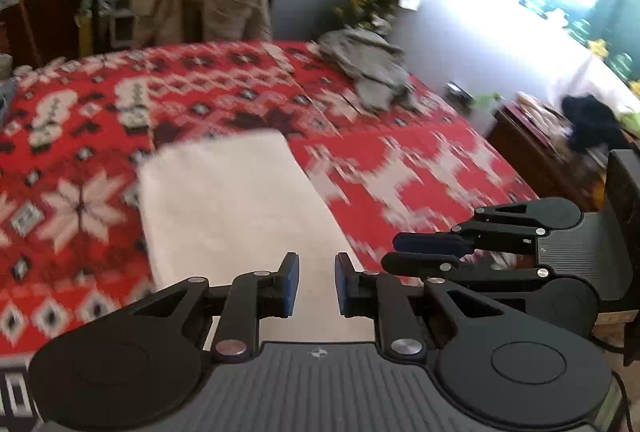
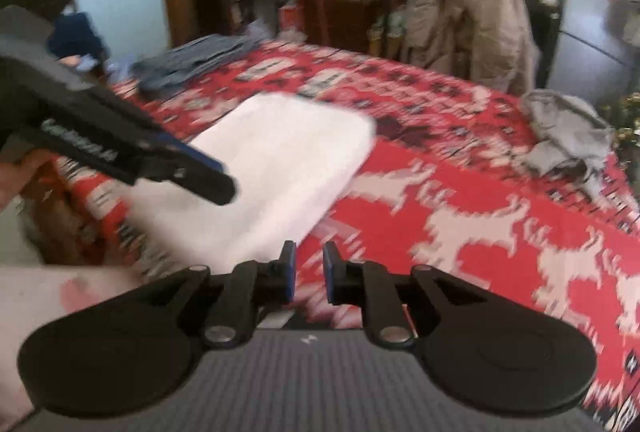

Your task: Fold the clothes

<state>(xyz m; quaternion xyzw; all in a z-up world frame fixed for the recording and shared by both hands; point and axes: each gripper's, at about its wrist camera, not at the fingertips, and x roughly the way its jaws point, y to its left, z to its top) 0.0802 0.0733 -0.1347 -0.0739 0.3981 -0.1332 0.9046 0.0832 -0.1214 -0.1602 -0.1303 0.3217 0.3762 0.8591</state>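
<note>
2 wrist views, low and near over bed, facing across; both share white folded cloth.

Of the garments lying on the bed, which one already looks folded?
The white cloth nearest both grippers: a flat, neat rectangle. The grey garment lies crumpled at the far right, and the blue-grey clothes lie loosely at the far left.

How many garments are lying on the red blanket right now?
3: a folded white one near the front edge, a crumpled grey one at the far right, and a blue-grey one at the far left. More may lie out of view.
</note>
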